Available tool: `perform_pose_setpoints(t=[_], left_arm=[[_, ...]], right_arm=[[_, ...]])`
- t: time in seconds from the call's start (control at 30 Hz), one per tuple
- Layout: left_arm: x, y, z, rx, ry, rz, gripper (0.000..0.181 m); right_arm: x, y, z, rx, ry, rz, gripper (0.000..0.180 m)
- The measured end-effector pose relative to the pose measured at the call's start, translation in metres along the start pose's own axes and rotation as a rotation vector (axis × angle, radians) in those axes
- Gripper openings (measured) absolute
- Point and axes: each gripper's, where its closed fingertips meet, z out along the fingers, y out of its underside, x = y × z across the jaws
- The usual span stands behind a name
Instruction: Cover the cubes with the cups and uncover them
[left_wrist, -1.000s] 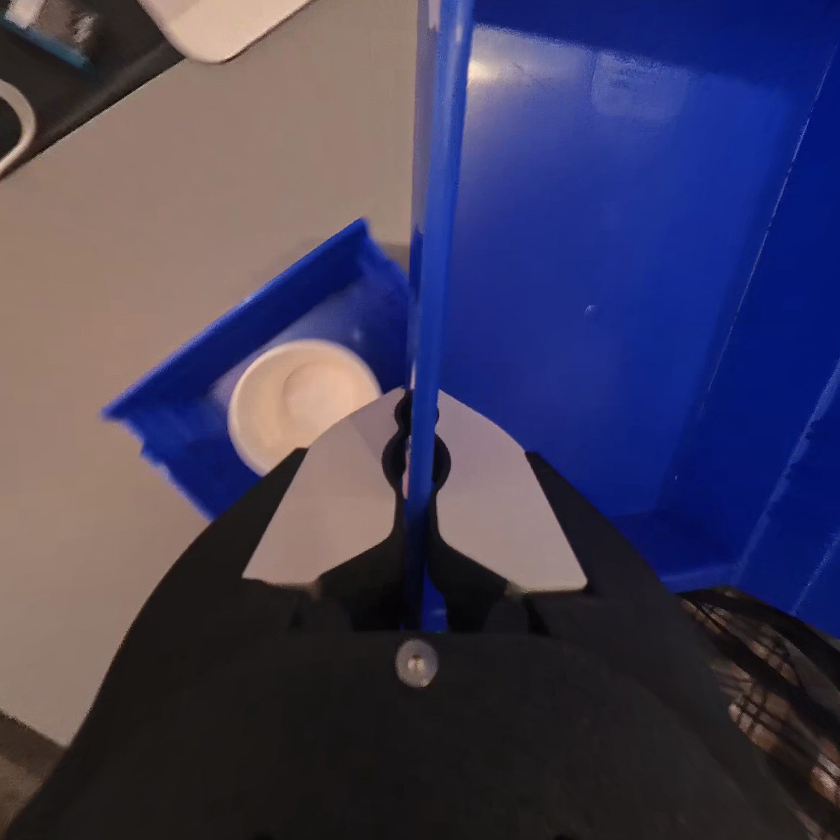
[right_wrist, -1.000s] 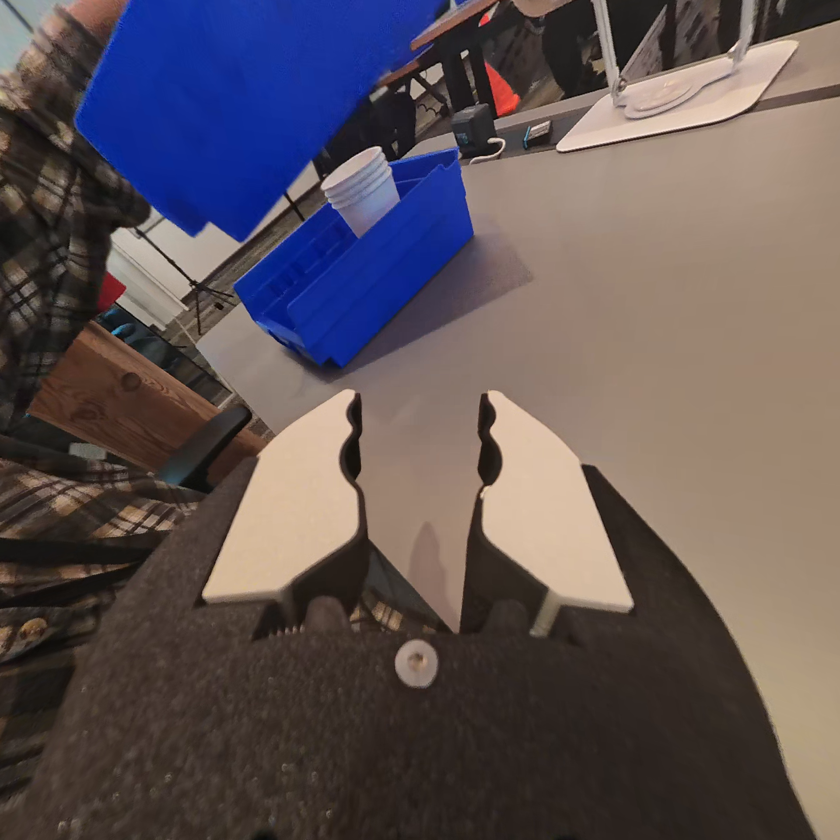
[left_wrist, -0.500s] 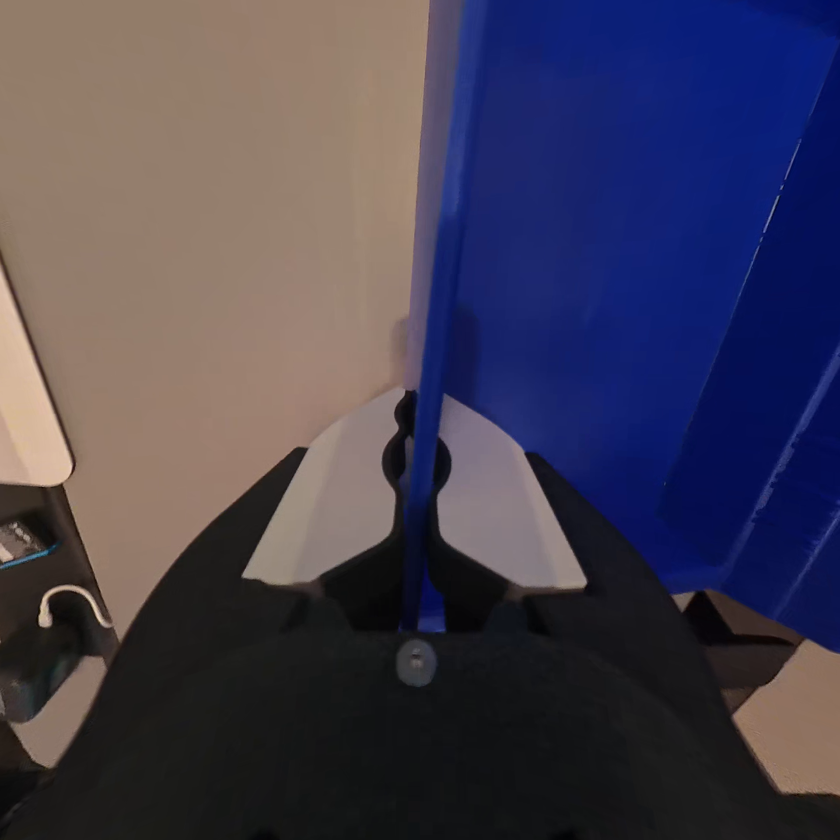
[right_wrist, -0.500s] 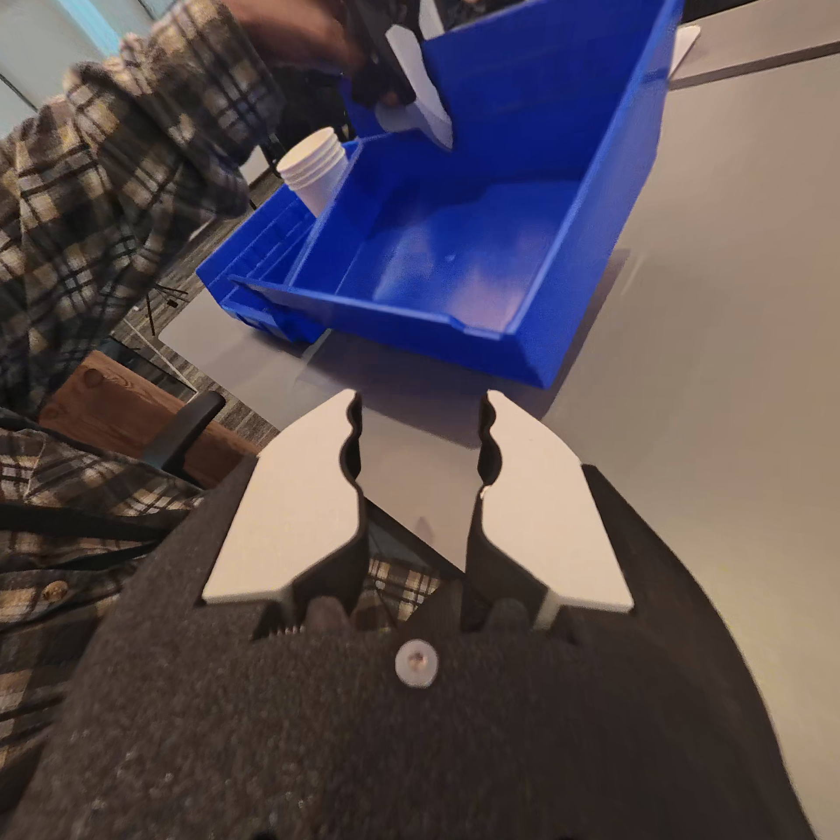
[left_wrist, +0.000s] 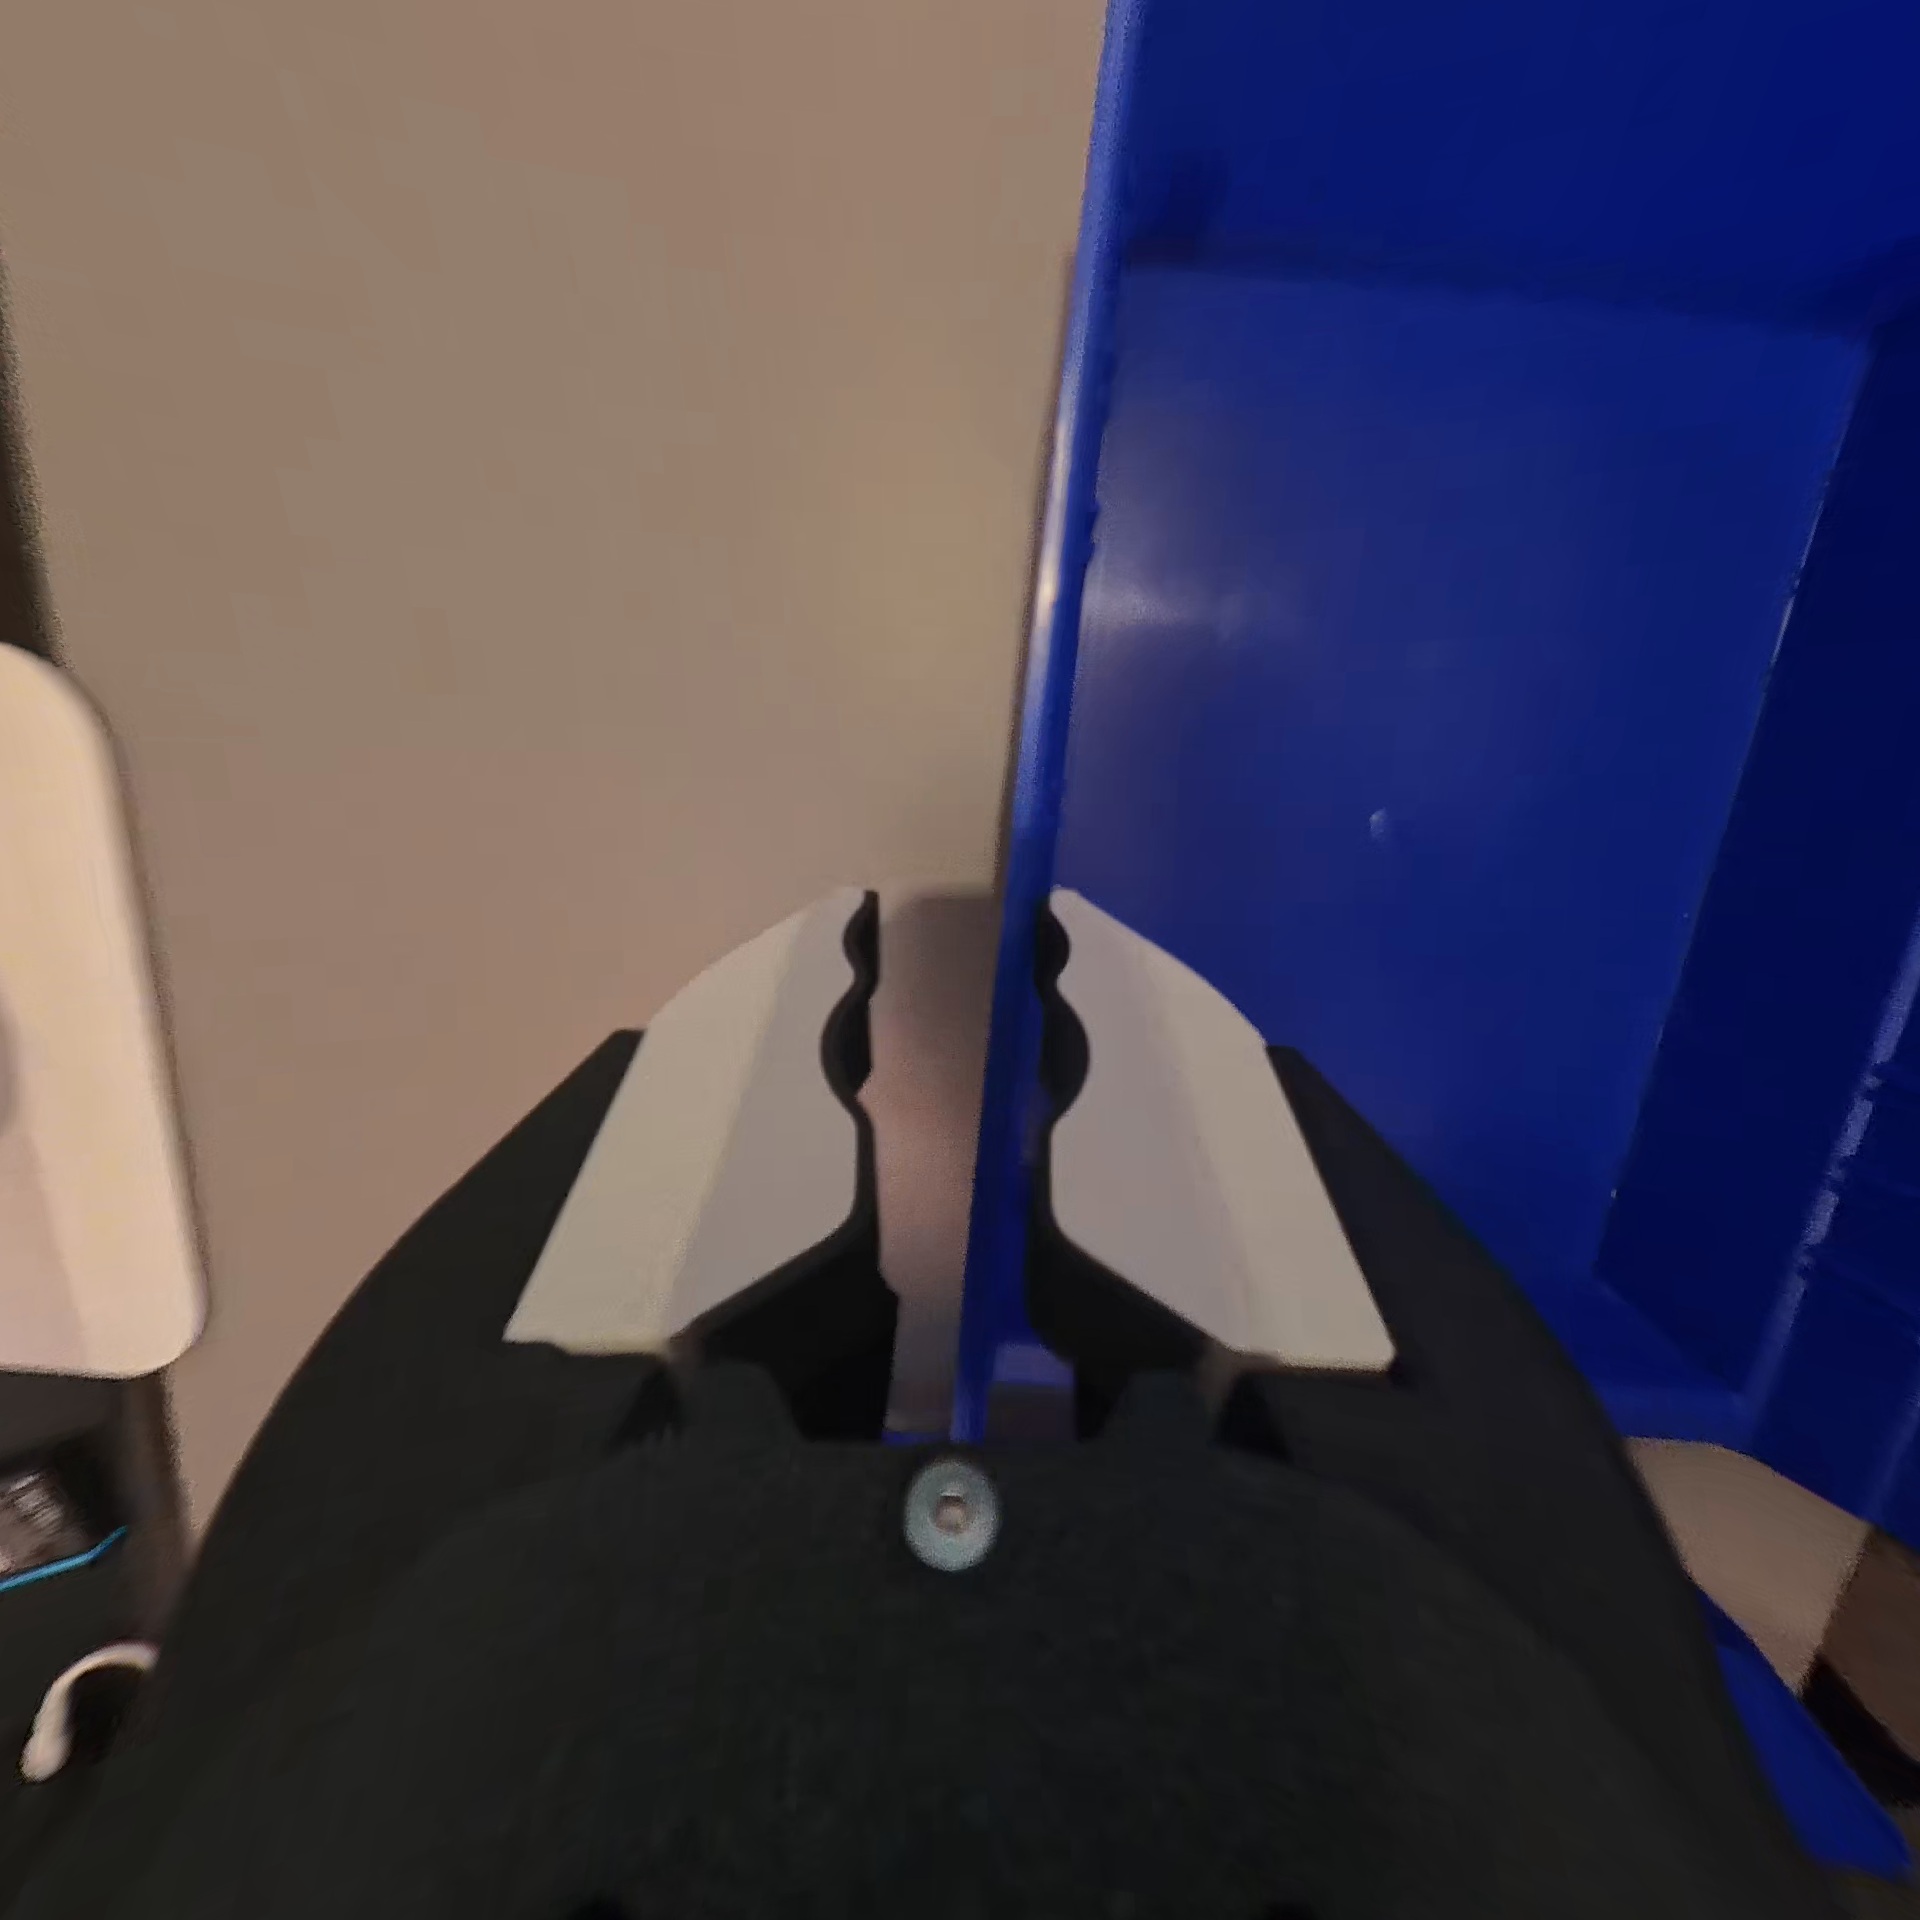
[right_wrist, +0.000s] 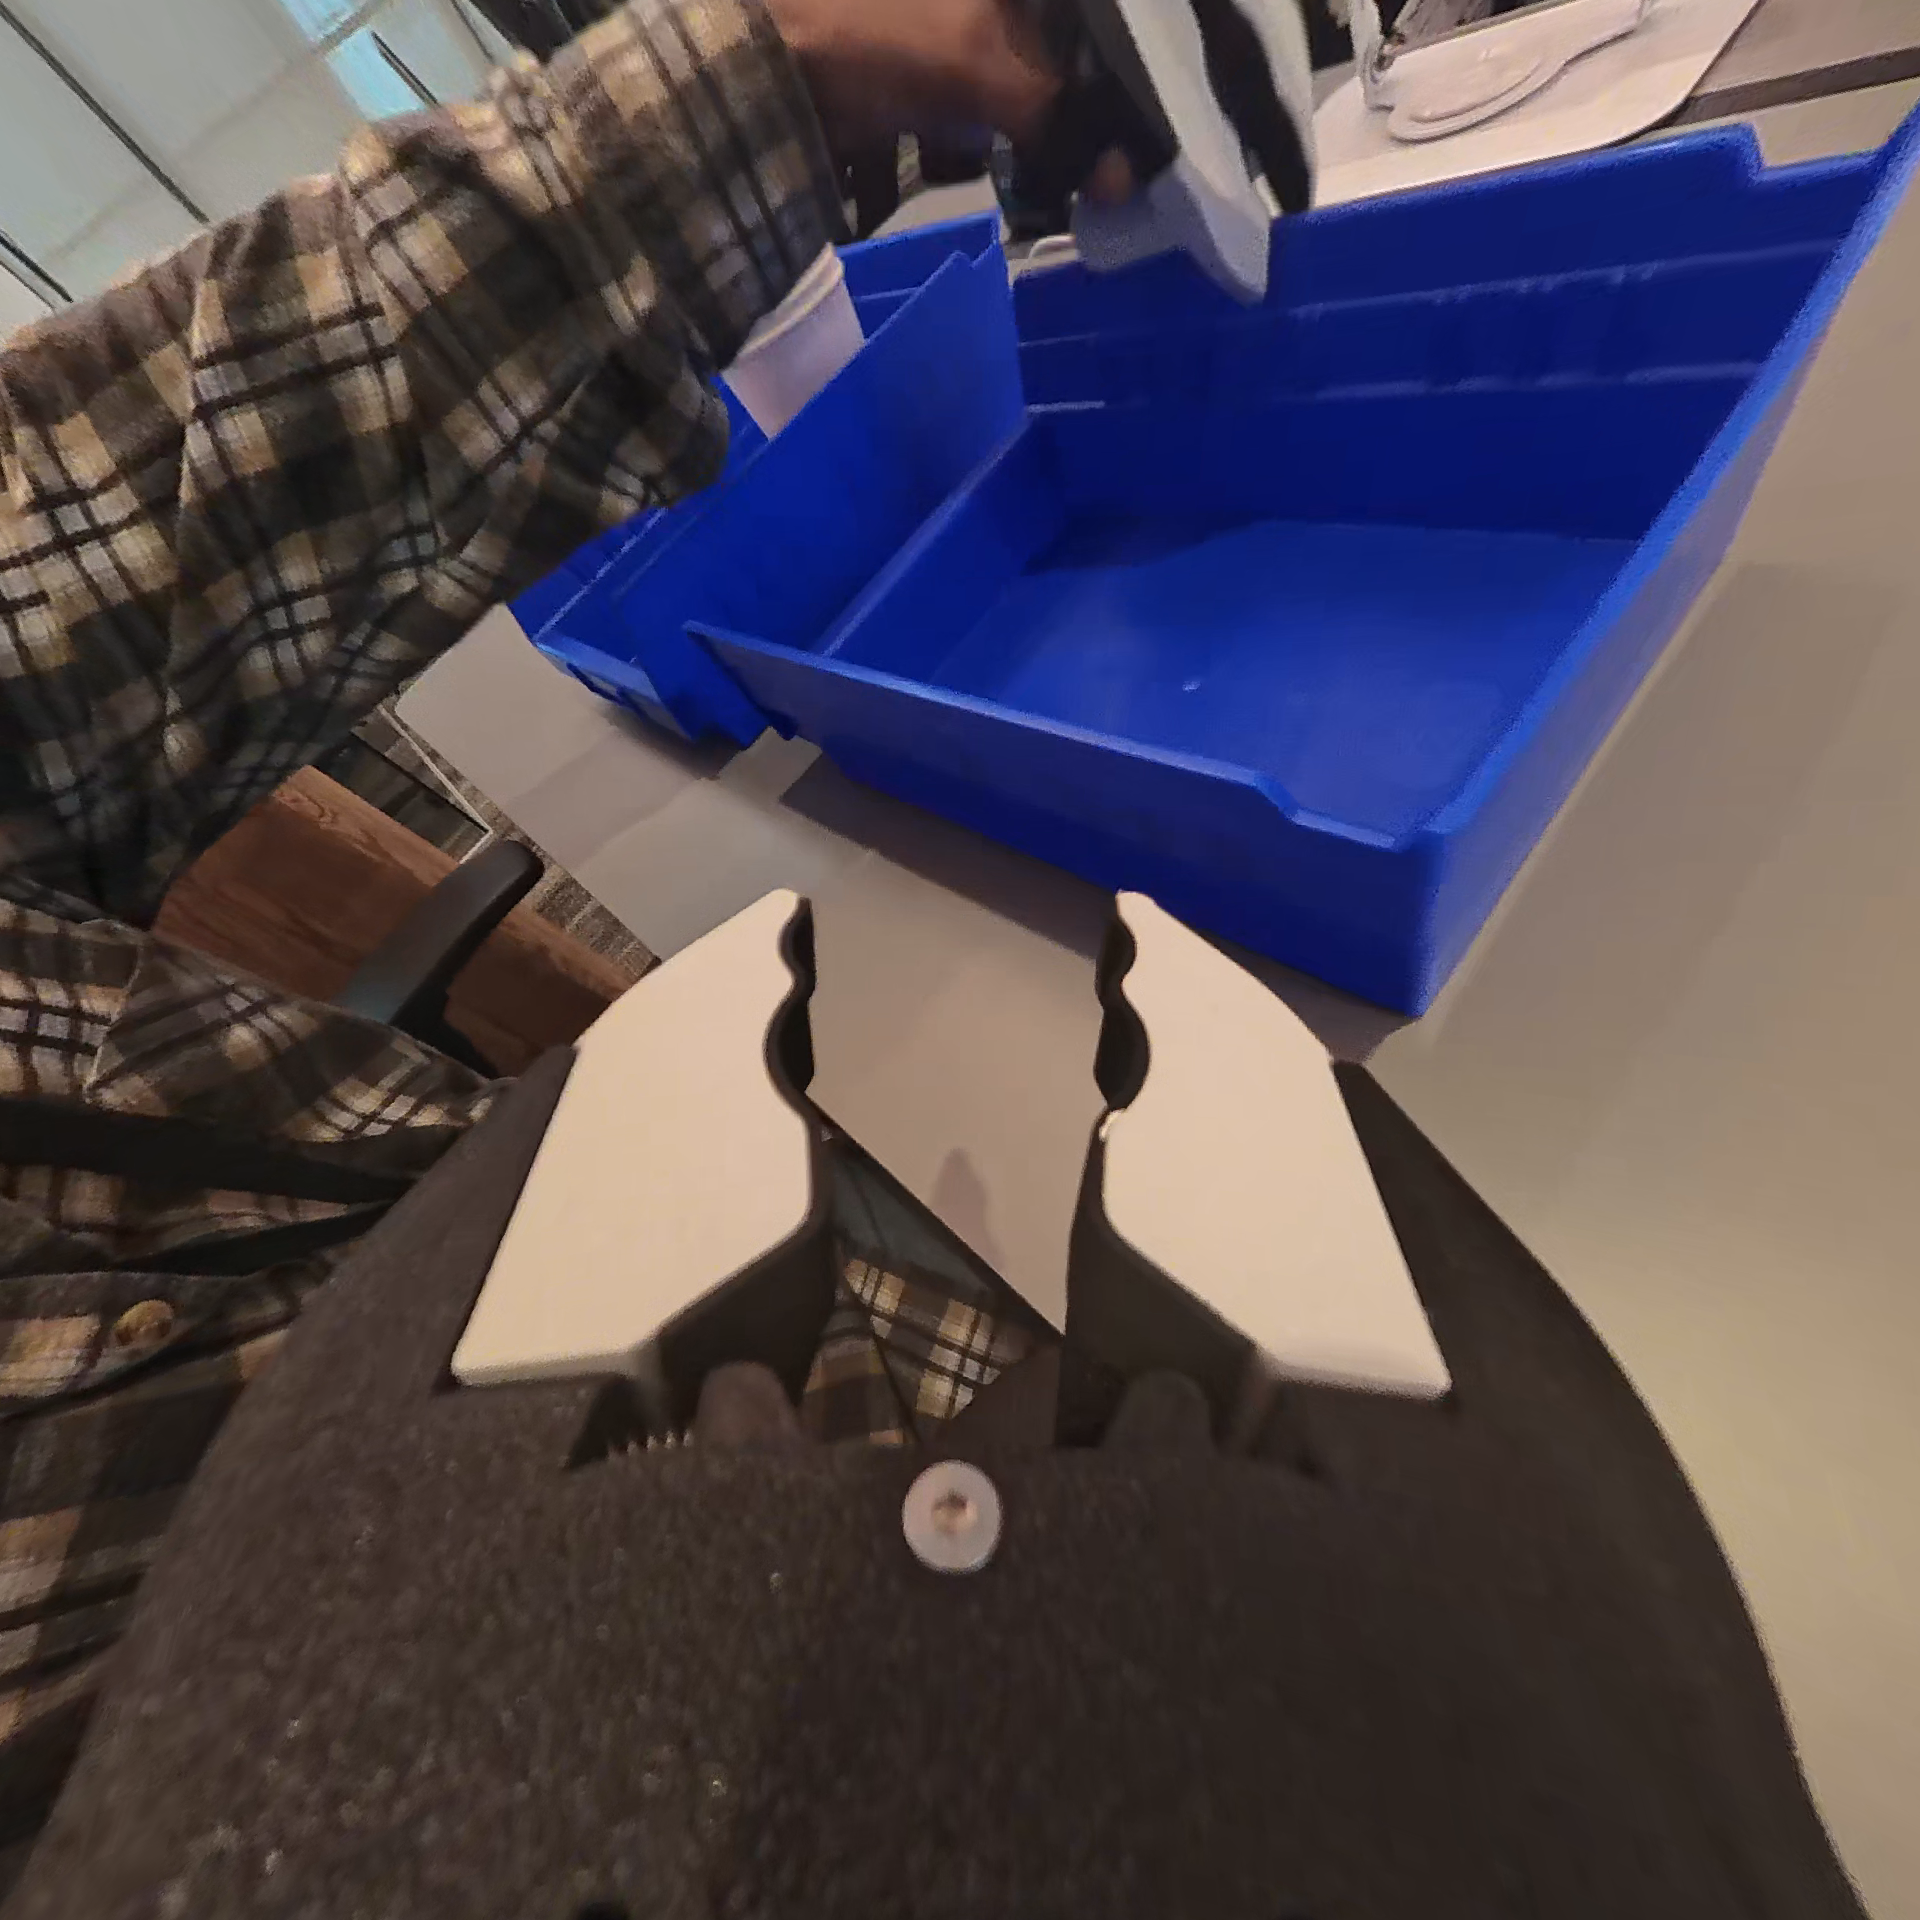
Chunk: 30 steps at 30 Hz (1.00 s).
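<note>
A large blue bin (right_wrist: 1039, 769) stands on the grey table (right_wrist: 1714, 935), and nothing shows inside it. My left gripper (left_wrist: 958, 914) is open astride the bin's wall (left_wrist: 1023, 935), which runs close to the right finger. It also shows in the right wrist view (right_wrist: 1247, 239), at the bin's far wall. A stack of white paper cups (right_wrist: 800, 343) stands in a second blue bin (right_wrist: 623, 644) behind and left of the large one. My right gripper (right_wrist: 958, 914) is open and empty over the table's near edge. No cubes are in view.
A person's plaid sleeve (right_wrist: 364, 416) reaches across the left side to the left gripper. A white flat stand base (left_wrist: 73, 1039) lies at the table's far side; it also shows in the right wrist view (right_wrist: 1507, 62). A wooden surface and a chair arm (right_wrist: 447, 935) sit below the table edge.
The large bin was held up in the air by my shut left gripper. It came down onto the table beside the cup bin, and the left fingers have opened. The right gripper stayed put.
</note>
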Motion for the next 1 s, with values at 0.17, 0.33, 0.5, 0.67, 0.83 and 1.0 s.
perform_pose_setpoints(t=[0.17,0.33,0.5,0.67,0.83,1.0], left_arm=[[-0.02,0.001,-0.116,0.233,-0.265,-0.099,0.056],[-0.018,0.114,-0.233,0.377,-0.476,-0.401,0.108],[0.015,0.268,-0.252,0.384,-0.506,-0.783,0.118],[0.049,0.329,-0.191,0.397,-0.354,-1.02,0.101],[0.058,0.358,-0.139,0.224,-0.325,-1.087,0.096],[0.051,0.382,-0.117,0.081,-0.327,-1.103,0.077]], right_arm=[[-0.004,0.003,0.001,0.014,-0.012,-0.027,0.054],[-0.008,0.012,0.003,0.019,-0.056,-0.02,0.055],[-0.011,0.014,0.008,-0.008,-0.071,-0.028,0.056],[-0.017,0.007,0.018,-0.032,-0.073,-0.047,0.056],[-0.024,0.007,0.025,-0.064,-0.067,-0.066,0.056],[-0.024,0.006,0.025,-0.064,-0.049,-0.061,0.056]])
